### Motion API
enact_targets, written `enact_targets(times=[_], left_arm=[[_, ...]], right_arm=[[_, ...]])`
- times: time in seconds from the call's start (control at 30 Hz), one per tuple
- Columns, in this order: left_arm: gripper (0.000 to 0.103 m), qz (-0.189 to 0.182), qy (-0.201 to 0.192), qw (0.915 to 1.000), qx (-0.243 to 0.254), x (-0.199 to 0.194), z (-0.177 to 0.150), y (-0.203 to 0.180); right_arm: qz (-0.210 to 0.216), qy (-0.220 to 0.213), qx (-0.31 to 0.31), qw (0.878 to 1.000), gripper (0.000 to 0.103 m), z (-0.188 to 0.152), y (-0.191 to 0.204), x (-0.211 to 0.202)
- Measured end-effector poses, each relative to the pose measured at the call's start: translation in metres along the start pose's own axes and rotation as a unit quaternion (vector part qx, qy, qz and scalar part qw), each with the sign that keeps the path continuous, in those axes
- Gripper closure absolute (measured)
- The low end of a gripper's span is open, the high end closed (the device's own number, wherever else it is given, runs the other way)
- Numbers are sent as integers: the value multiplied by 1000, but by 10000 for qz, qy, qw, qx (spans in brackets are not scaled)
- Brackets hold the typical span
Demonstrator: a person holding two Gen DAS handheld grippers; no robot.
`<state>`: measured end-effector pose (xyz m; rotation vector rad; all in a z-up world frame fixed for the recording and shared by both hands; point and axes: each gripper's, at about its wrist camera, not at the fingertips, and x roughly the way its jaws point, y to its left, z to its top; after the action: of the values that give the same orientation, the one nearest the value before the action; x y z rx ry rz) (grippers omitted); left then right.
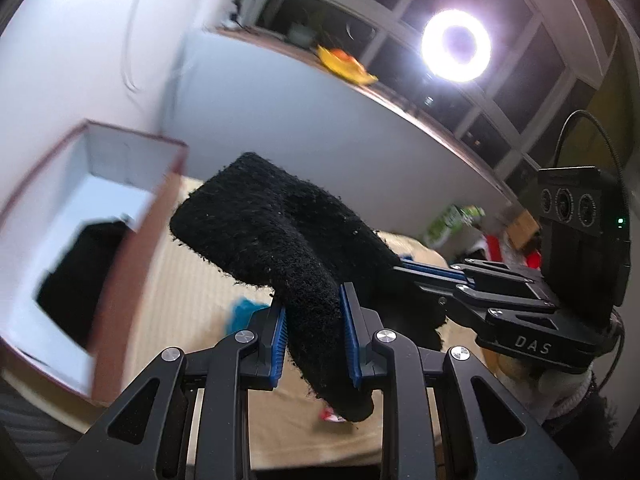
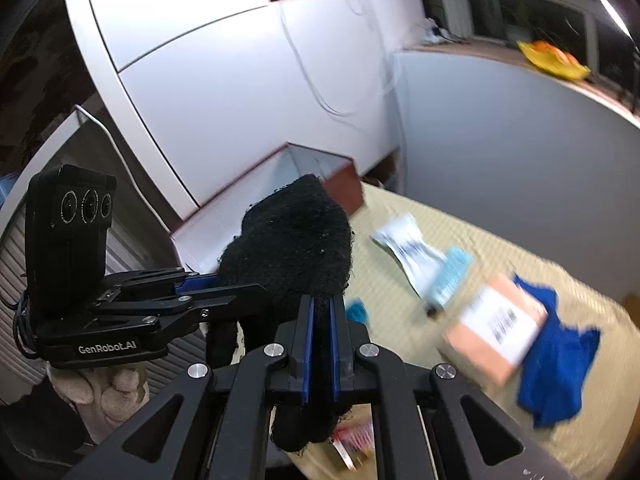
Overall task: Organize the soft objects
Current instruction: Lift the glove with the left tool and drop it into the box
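A fuzzy black sock (image 1: 272, 232) hangs in the air between both grippers, above a tan bed cover (image 1: 192, 272). My left gripper (image 1: 312, 332) is shut on one part of it. My right gripper (image 2: 320, 344) is shut on another part of the same sock (image 2: 292, 240). Each gripper shows in the other's view: the right gripper (image 1: 432, 276) from the left wrist, the left gripper (image 2: 200, 284) from the right wrist. A red-brown box with a white inside (image 1: 100, 184) stands to the left, with a dark item (image 1: 80, 276) in it.
On the bed lie a blue cloth (image 2: 556, 360), a cardboard parcel with a label (image 2: 496, 328), a white and blue packet (image 2: 412, 248), a small teal item (image 2: 356, 310) and a red wrapper (image 2: 352, 440). White walls stand behind. A ring light (image 1: 456, 46) glares at the upper right.
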<state>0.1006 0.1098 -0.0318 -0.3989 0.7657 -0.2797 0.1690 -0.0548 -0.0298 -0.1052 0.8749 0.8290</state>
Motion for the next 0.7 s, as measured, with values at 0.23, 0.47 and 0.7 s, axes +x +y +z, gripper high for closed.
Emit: enact_targets(times=[0.23, 0.47, 0.7], left_arm=[[81, 574, -240, 9981, -26, -10, 44, 44], [81, 1156, -229, 9930, -16, 0, 79, 88], [82, 1542, -38, 9879, -184, 24, 93, 127]], right_arm=[[119, -51, -313, 9994, 96, 63, 35, 51], [270, 28, -331, 9991, 96, 115, 56, 115], [304, 226, -168, 9991, 96, 139, 52, 175]])
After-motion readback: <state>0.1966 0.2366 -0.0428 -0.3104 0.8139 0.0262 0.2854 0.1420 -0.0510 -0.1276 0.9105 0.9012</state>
